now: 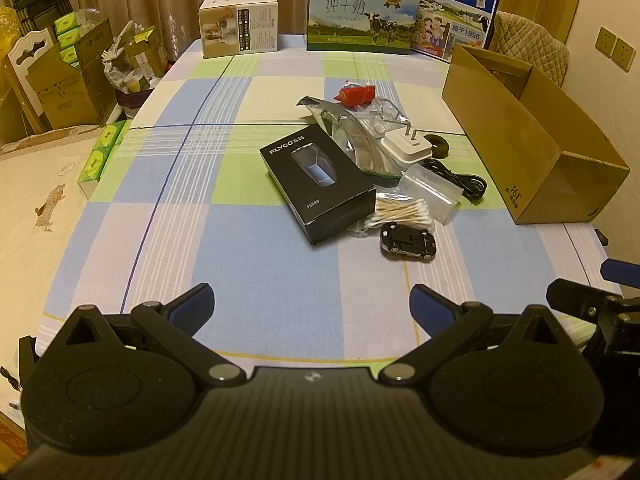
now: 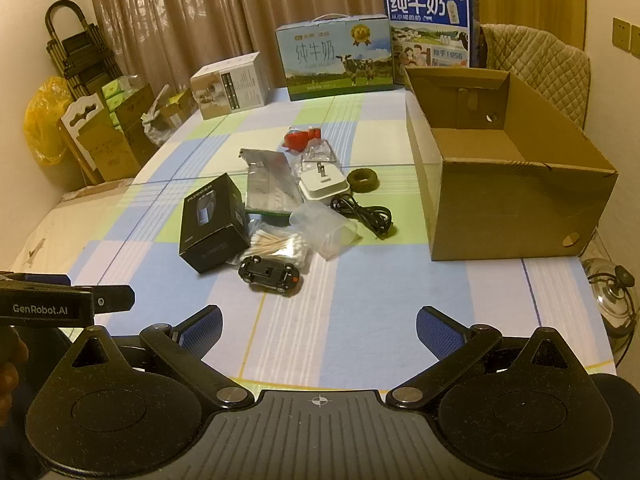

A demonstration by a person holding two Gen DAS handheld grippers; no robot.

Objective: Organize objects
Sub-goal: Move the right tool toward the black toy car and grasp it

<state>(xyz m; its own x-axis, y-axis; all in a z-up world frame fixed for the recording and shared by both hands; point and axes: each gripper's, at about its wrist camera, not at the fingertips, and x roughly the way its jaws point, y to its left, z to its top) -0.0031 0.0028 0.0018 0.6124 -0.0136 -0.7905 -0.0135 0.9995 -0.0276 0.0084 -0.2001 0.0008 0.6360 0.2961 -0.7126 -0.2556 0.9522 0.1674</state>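
where the two views begin, at the near edge of the checked tablecloth (image 1: pixel 168 216), the left gripper (image 1: pixel 311 308) and the right gripper (image 2: pixel 319 330) both hang above bare cloth with jaws spread wide and nothing between them; each shows only partly in the other's view, cut off at the frame edge. just beyond lies a small black toy car (image 2: pixel 269 274), apparently on its roof, though its details are hard to read. touching it behind is a clear bag of cotton swabs (image 2: pixel 280 242), partly tucked under a black shaver box (image 1: pixel 318 184) printed with white lettering and a shaver picture. right of the swabs a cloudy plastic bag (image 2: pixel 323 227) overlaps a coiled black cable (image 2: pixel 366 213). behind these sit a white plug adapter (image 2: pixel 323 184), prongs up, a dark green hair tie (image 2: pixel 362 180) beside it, and a silvery foil pouch (image 2: pixel 269 184) whose print cannot be made out. farther back a red toy (image 2: pixel 301 138) is half hidden by crumpled clear packaging (image 2: pixel 318 154). off to the right stands an open, empty cardboard box (image 2: pixel 504 208), well apart from the pile. along the far edge stand a small carton (image 1: pixel 239 26) and two milk cartons (image 1: pixel 360 14).
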